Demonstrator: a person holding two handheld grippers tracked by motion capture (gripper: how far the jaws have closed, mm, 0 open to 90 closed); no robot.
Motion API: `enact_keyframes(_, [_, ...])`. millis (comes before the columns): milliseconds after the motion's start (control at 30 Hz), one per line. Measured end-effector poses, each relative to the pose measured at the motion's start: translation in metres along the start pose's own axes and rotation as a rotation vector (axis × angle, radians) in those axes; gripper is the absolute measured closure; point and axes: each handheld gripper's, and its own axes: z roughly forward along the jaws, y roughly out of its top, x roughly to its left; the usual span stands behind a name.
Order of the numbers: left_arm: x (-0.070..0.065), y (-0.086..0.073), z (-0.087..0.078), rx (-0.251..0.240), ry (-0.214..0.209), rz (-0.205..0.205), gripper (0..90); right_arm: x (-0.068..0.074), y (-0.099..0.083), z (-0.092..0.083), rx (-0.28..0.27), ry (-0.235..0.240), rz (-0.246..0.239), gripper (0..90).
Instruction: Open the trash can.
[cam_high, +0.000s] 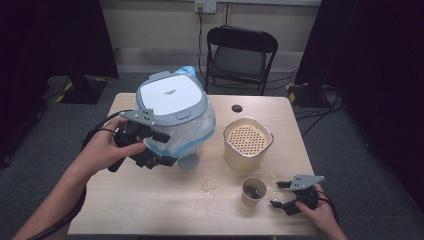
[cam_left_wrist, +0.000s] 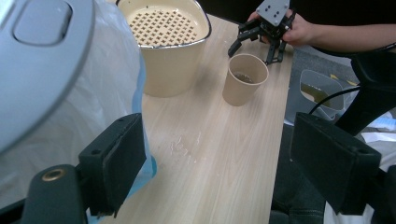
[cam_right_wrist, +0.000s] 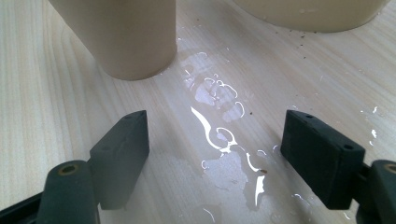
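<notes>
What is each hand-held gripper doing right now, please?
Left hand-held gripper: open beside the bagged bin, nothing between its jaws.
Right hand-held gripper: open, empty, next to the paper cup.

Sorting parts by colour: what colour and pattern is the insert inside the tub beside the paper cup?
Cream, with a grid of small holes; the insert shows best in the left gripper view.

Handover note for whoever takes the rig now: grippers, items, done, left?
Left gripper: open, beside the bagged bin, one pad at the bag; hold not clear.
Right gripper: open, empty, low on the table just right of the cup.
Strainer pot behind the cup.
Done: cup holds dark dregs; water spilled on the table.
Left, probably: empty the cup, wipe the spill.
</notes>
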Motion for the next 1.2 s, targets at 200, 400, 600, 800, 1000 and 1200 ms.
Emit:
enact_keyframes(200, [0.003,0.015,-0.002,-0.011,-0.007,0.015,18.0,0.0,0.0,0.0,-0.001,0.0,-0.002,23.0])
enact_keyframes(400, [0.008,0.029,-0.003,-0.021,0.002,0.017,18.1,0.0,0.0,0.0,-0.001,0.0,-0.002,23.1])
enact_keyframes(600, [0.015,0.038,0.001,-0.009,0.02,0.022,18.0,0.0,0.0,0.0,-0.001,0.0,-0.003,23.0])
enact_keyframes(800, [0.019,0.044,0.009,-0.006,0.032,0.037,18.2,0.0,0.0,0.0,-0.001,0.0,-0.001,23.0])
enact_keyframes(1000, [0.023,0.047,0.016,-0.012,0.051,0.061,20.3,0.0,0.0,0.0,-0.001,0.0,-0.002,23.0])
enact_keyframes(1200, [0.029,0.048,0.02,-0.019,0.082,0.071,25.9,0.0,0.0,0.0,-0.001,-0.001,-0.001,23.0])
